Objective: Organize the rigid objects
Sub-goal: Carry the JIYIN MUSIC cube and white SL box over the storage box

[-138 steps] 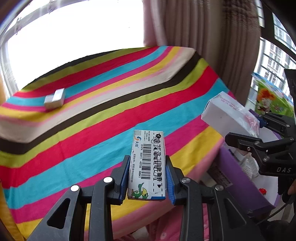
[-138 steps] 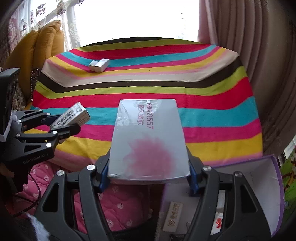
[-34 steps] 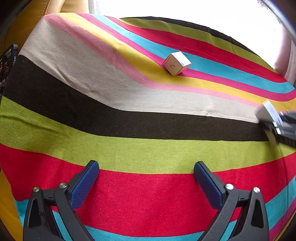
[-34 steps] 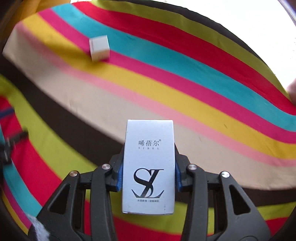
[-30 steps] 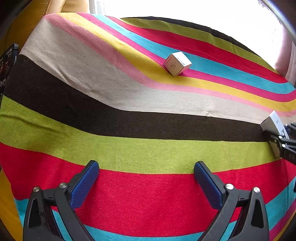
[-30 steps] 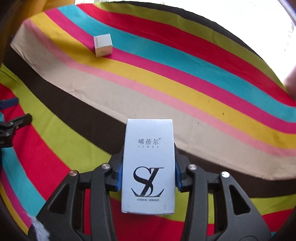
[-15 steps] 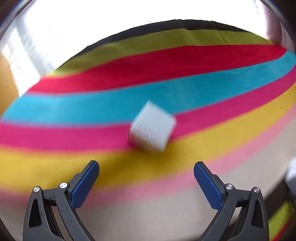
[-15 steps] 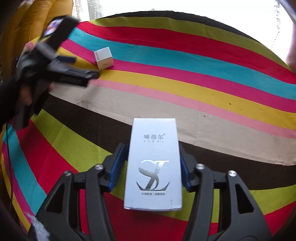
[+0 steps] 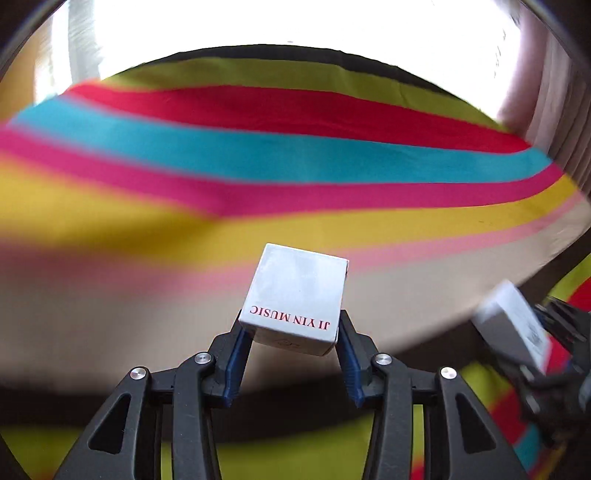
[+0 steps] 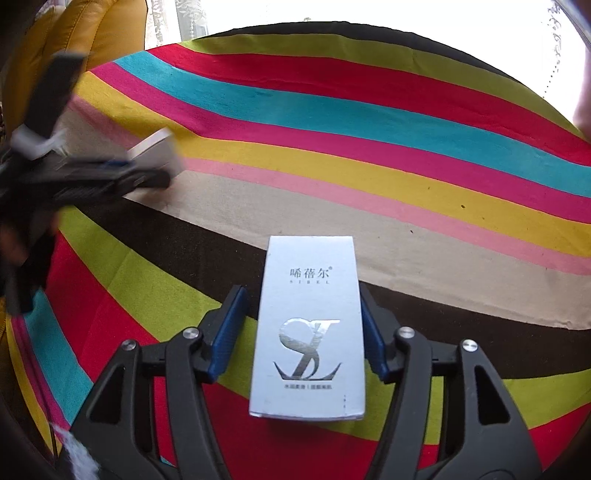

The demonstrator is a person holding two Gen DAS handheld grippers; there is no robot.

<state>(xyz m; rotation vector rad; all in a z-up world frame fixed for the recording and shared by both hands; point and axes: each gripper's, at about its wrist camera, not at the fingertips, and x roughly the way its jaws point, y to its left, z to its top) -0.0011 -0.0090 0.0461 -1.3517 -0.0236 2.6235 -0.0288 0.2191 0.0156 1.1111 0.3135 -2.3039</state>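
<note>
Left claw (image 9: 293, 360) has just closed on the small white cardboard cube (image 9: 295, 295) — right claw (image 10: 301, 341), jaws just widened, straddles the tall silver-white carton (image 10: 308, 328) without pressing, above the striped cloth (image 10: 332, 122).

Striped cloth (image 10: 369, 122) in black, lime, red, cyan, magenta, yellow, pink and beige bands, spread flat across the surface. Overexposed window (image 10: 369, 14) behind, strongly backlit. Yellow leather cushion (image 10: 107, 33) at far left. Pinkish pleated curtain (image 9: 561, 110) at right.
</note>
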